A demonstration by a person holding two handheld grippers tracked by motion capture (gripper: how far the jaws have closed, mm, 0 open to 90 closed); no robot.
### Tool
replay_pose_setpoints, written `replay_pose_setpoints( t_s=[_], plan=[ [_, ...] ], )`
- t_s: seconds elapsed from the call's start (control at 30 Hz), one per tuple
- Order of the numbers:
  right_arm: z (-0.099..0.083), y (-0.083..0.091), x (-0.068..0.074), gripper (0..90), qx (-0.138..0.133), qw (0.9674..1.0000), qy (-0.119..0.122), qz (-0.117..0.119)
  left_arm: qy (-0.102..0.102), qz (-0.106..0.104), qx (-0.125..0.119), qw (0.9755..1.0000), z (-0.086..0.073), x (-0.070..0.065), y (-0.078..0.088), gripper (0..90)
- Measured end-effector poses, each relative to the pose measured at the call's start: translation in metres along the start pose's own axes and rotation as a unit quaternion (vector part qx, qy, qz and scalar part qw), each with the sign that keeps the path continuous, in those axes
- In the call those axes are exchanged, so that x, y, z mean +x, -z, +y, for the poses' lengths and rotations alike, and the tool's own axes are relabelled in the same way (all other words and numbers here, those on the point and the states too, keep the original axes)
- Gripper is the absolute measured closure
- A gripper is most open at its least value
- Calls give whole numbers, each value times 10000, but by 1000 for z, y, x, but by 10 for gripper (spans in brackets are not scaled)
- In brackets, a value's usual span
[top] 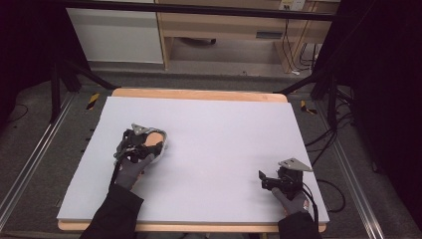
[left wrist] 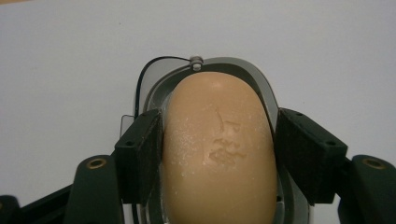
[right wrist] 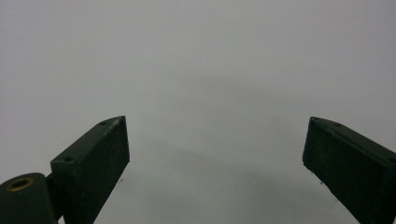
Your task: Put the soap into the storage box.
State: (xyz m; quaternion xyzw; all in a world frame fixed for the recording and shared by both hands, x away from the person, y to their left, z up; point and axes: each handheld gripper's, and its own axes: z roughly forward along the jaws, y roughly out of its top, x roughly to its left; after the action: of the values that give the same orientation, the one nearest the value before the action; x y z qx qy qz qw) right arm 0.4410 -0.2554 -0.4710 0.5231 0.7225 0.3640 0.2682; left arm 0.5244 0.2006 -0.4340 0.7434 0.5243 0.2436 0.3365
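Note:
A tan, smooth, rounded lump (left wrist: 217, 154) with pale powdery specks lies inside a grey rim (left wrist: 261, 81) that carries a thin black wire loop. My left gripper (left wrist: 219, 126) is shut on it, a black pad pressed against each flank. From above, the lump (top: 154, 137) and the left gripper (top: 158, 145) sit on the left half of the white tabletop (top: 214, 129), held by a gloved hand. At the near right, my right gripper (top: 262, 180) points left and rests low over the board. Its jaws (right wrist: 217, 140) stand wide open above bare white surface, with nothing between them.
The white board lies on a wooden table with its edge (top: 199, 93) showing at the back. Black frame posts (top: 54, 89) flank the table, cables (top: 328, 144) trail on the floor at the right, and a wooden cabinet (top: 224, 30) stands behind.

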Motion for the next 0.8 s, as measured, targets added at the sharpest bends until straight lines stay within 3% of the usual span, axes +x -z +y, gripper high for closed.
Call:
replay_pose_setpoints(
  t_s=[0.23,0.6,0.8],
  plan=[
    [0,0,0,75,-2,10000,-2,-2,-80,-96,-22,9999,1,-3,1,267],
    [0,1,0,75,-2,10000,-18,-7,-62,-159,-292,9994,4,-4,17,259],
    [-1,1,-1,75,11,10000,-51,-2,-132,-405,-563,9975,4,-10,32,241]
  ],
)
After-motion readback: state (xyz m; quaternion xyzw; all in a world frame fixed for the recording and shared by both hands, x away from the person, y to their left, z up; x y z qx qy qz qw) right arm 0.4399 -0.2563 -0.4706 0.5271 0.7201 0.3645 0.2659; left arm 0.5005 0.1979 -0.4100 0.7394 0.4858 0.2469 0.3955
